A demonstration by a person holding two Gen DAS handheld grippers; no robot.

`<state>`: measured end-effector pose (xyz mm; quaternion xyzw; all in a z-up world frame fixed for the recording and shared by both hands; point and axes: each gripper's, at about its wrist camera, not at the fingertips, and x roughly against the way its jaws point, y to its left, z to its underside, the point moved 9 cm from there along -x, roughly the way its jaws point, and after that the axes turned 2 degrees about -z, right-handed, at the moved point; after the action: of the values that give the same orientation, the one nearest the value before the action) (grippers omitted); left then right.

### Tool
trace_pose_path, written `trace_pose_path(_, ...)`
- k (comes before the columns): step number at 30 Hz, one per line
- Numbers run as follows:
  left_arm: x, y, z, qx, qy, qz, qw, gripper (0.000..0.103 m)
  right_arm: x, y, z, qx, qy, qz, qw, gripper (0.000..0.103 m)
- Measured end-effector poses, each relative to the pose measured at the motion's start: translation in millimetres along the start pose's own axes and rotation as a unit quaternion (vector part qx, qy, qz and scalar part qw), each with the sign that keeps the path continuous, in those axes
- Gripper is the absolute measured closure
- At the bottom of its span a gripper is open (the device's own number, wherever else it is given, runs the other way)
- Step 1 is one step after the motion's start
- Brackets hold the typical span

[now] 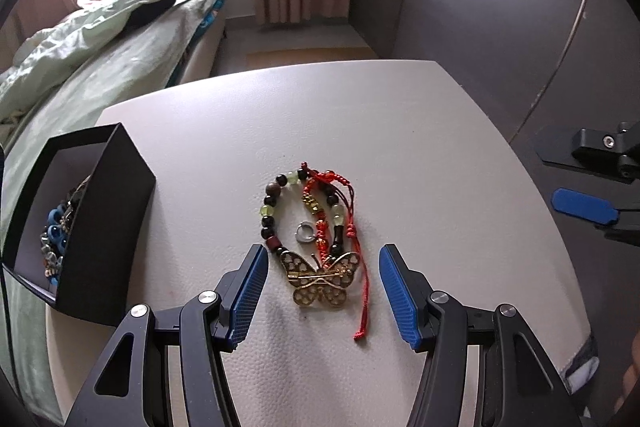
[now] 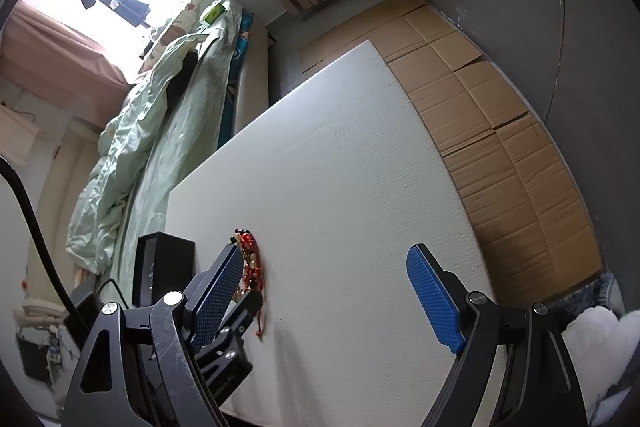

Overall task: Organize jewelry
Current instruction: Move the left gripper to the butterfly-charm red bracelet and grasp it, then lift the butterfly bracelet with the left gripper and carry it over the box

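Left gripper with black arms and blue ribbed pads: jaws apart, pointed steeply down at white textured tabletop. Nothing pinched; pads clear of the jewelry on both sides.

Gold openwork butterfly brooch flat on the table, directly between the two blue pads, touching neither. Bracelet of dark, brown and pale green beads looped just beyond the brooch, near end meeting the butterfly's wing. Red knotted cord bracelet with orange and gold beads draped across the bead loop, loose red tail trailing past the brooch's right wing toward the camera. Small silver ring inside the bead loop.

Black open-topped rectangular box at left table edge, well apart from the pile; blue and dark jewelry pieces visible inside.

Right gripper, same build: jaws wide apart, over bare tabletop, empty. Seen at right edge of left wrist view, well apart from the pile.

Right wrist view: jewelry pile partly hidden behind left pad; only red cord and some beads distinguishable.

Bed with pale green quilt beyond table. Flattened cardboard on floor beside table.
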<state>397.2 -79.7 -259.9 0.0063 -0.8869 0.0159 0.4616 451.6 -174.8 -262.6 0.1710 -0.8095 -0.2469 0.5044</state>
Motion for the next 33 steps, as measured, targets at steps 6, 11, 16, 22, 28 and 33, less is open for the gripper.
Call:
trace_pose_path(6,-5,5,3,0.02,0.008,0.002,0.9998,0.051,0,1,0,0.007,0.002,0.001,1.0,0.019)
trace_pose_path(11,-5,9,2,0.024,0.017,0.009,0.9995,0.061,-2,7,2,0.019,0.008,0.0,1.0,0.019)
trace_pose_path(16,11,18,-7,0.037,0.002,0.029,0.9989,0.061,-5,12,4,0.032,0.012,0.004,0.999,0.019)
trace_pose_path(22,32,38,-21,0.067,-0.02,0.045,0.9965,0.061,-11,18,7,0.044,0.016,0.005,0.999,0.019)
trace_pose_path(28,50,50,-33,0.074,-0.049,0.042,0.9952,0.061,-21,30,9,0.068,0.018,0.006,0.997,0.019)
trace_pose_path(33,60,59,-39,0.08,-0.061,0.05,0.9936,0.061,-33,46,11,0.096,0.021,0.005,0.995,0.025)
